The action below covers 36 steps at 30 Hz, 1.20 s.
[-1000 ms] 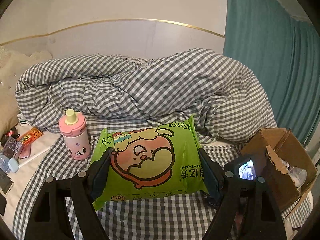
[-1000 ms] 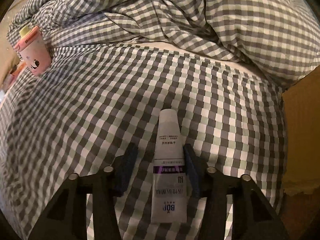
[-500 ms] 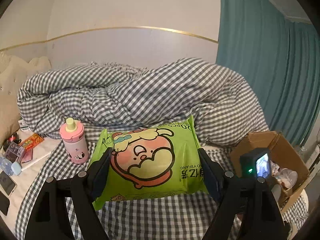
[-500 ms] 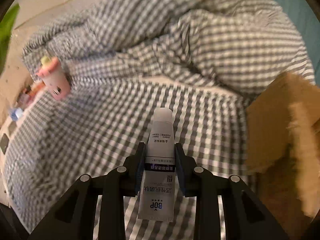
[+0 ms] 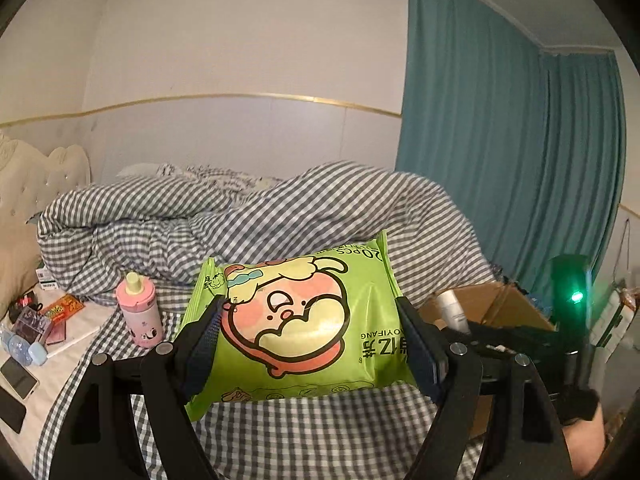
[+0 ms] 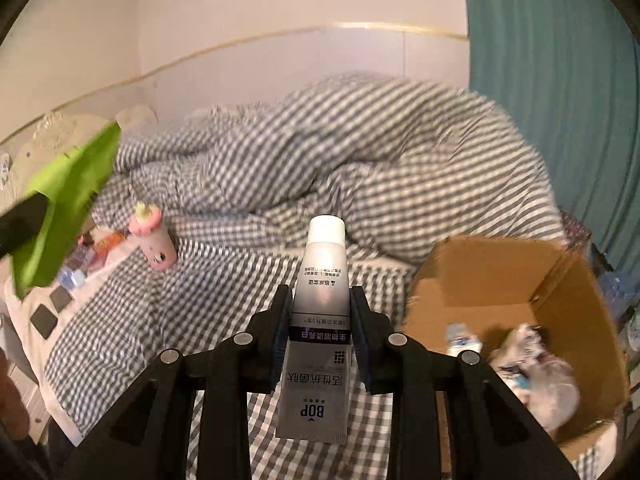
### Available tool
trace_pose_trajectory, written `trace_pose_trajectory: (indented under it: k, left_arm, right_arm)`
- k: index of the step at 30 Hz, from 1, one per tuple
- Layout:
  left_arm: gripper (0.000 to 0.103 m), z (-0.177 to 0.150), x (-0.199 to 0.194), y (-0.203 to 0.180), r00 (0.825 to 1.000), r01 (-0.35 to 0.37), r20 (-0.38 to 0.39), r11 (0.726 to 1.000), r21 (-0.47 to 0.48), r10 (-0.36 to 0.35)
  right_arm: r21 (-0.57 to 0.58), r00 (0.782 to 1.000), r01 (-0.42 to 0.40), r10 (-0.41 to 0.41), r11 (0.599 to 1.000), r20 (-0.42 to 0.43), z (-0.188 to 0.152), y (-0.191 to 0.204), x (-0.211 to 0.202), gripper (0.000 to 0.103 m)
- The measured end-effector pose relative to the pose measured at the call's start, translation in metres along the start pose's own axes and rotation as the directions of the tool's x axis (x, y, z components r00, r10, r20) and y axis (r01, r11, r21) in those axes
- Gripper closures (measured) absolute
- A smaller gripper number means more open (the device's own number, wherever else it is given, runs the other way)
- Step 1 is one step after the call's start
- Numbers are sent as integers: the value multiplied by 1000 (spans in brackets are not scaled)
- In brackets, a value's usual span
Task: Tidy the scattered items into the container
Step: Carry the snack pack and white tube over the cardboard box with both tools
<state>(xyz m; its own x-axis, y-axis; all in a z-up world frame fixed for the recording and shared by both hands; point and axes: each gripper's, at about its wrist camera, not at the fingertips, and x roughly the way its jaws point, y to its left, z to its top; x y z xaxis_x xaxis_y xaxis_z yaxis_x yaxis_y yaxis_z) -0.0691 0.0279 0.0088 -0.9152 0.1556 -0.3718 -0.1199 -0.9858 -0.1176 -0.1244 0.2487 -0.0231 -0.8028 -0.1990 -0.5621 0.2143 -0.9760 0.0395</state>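
Observation:
My left gripper [image 5: 308,340] is shut on a green wet-wipes pack [image 5: 296,324] with a cartoon print and holds it above the bed. The pack also shows in the right wrist view [image 6: 68,204] at the left. My right gripper [image 6: 320,320] is shut on a white BOP tube [image 6: 322,320] with a white cap, lifted above the bed just left of the cardboard box [image 6: 560,280]. The box holds several items [image 6: 532,372]. In the left wrist view the box [image 5: 492,304] is at the right, with the tube [image 5: 452,312] in front of it.
A pink bottle [image 5: 140,312] stands on the checked sheet [image 5: 320,424]; it also shows in the right wrist view [image 6: 154,242]. Phones and small packets [image 5: 36,332] lie at the bed's left edge. A bunched checked duvet [image 5: 240,216] fills the back. A teal curtain [image 5: 500,160] hangs at the right.
My right gripper shut on the tube and lifted it off the sheet toward the box. My left gripper rose with the wipes pack.

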Motion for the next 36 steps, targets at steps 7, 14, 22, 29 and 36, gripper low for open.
trace_pose_trajectory:
  k: [7, 14, 22, 29, 36]
  left_arm:
    - [21, 5, -22, -32, 999, 36, 34, 999, 13, -37]
    - [21, 12, -28, -73, 995, 91, 48, 995, 42, -93]
    - [21, 15, -19, -132, 981, 189, 35, 979, 77, -192]
    - [21, 9, 12, -189, 964, 264, -9, 958, 113, -265]
    - [21, -3, 46, -237, 949, 314, -75, 939, 141, -306]
  right_arm:
    - [17, 995, 41, -43, 999, 93, 8, -22, -65, 75]
    - [46, 982, 103, -109, 994, 152, 9, -55, -115, 75]
    - [94, 964, 198, -211, 976, 164, -1, -106, -154, 75]
    - [141, 949, 257, -277, 956, 148, -12, -155, -169, 75]
    - [179, 941, 292, -315, 940, 120, -23, -192, -166, 75]
